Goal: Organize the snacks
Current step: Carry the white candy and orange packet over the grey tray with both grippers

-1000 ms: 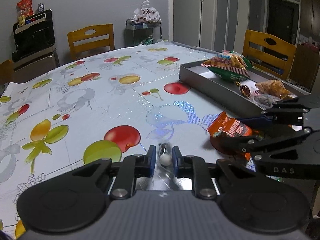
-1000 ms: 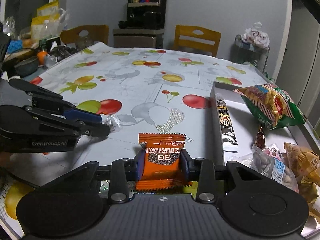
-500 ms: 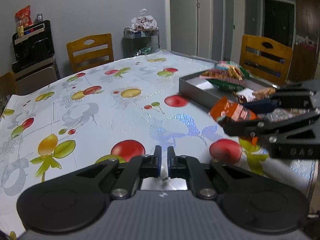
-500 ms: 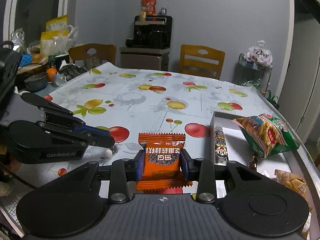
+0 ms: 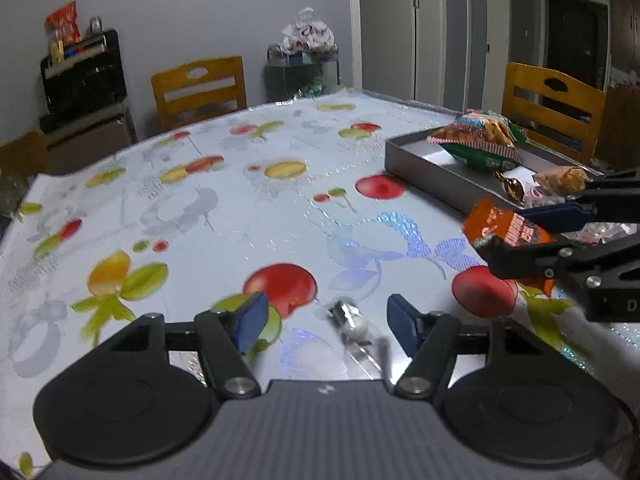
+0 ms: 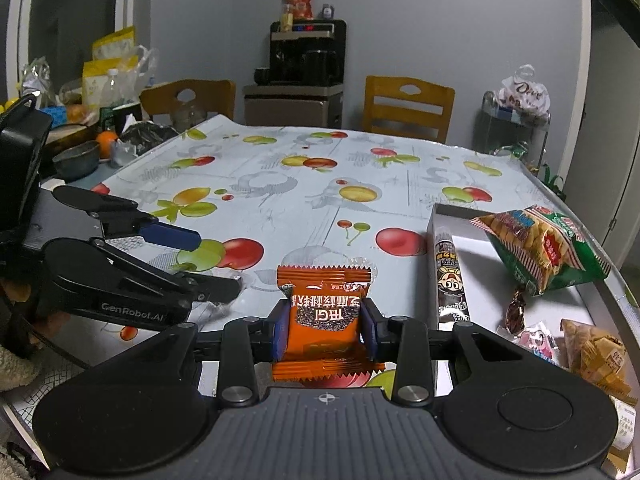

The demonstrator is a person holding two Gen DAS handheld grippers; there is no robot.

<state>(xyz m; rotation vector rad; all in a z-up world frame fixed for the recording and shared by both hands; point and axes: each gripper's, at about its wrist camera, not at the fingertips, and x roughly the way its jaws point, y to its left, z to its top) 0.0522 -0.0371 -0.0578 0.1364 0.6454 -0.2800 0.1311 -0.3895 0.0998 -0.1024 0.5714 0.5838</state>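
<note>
1. So, the left tool is low over the tabletop with its jaws opening, blue pads well apart. A small clear-wrapped candy sits in the gap between them, touching neither pad (it's blurred, so I can't say if it's lying on the cloth or in the air).
2. The right tool is clamped on an orange snack packet, both pads pressing its sides. The packet stands upright in the grip, its zigzag top edge poking up past the fingers and its bottom edge hanging below them.
3. From the left camera the same orange packet shows at the right edge, held above the tabletop just short of the gray tray.
4. The tray sits on the right side of the tabletop. Inside: a green bag of chips leaning at the far end, a long dark stick-shaped snack along the left wall, a brown twist-wrapped candy, a pink and white packet and a yellow-brown packet nearer the camera.
5. In the right view, the left tool is off to the left, a bit of hand visible behind it.
6. Background stuff: wooden chairs along the far side, and a black coffee machine on a cabinet by the wall.
</note>
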